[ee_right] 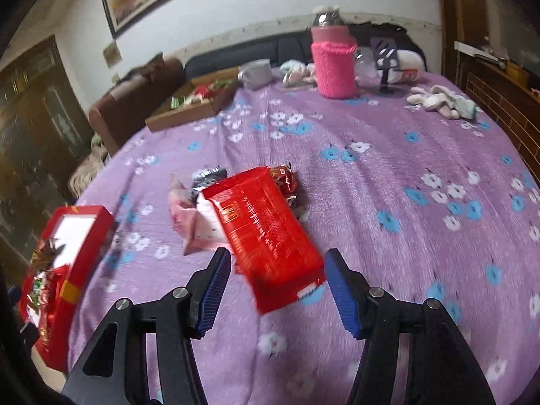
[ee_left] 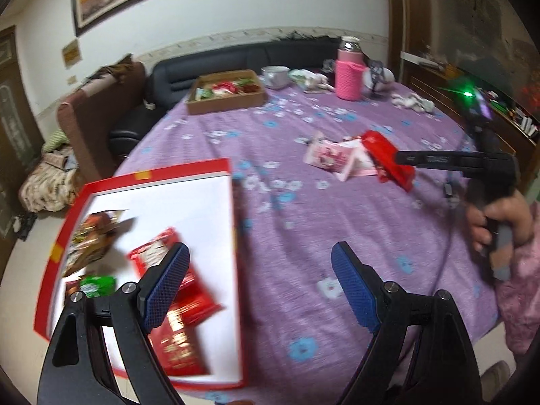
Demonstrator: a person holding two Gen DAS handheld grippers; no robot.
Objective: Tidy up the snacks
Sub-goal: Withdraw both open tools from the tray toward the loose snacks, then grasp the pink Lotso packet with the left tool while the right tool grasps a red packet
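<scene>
A red box (ee_left: 148, 173) with a white floor holds several snack packets at the table's near left; it also shows in the right wrist view (ee_right: 81, 219). My left gripper (ee_left: 260, 263) is open and empty beside the box's right edge. A long red snack pack (ee_right: 266, 233) lies on a small pile of pink packets (ee_right: 195, 219) mid-table. My right gripper (ee_right: 275, 273) is open, its fingers on either side of the pack's near end. In the left wrist view the pack (ee_left: 384, 155) sits at the right gripper's tip.
A brown cardboard tray (ee_left: 226, 101) of snacks stands at the far side of the purple flowered tablecloth (ee_right: 388, 175). A pink-sleeved bottle (ee_right: 332, 64), a cup (ee_left: 275, 76) and socks (ee_right: 442, 101) are at the far edge. A sofa is behind.
</scene>
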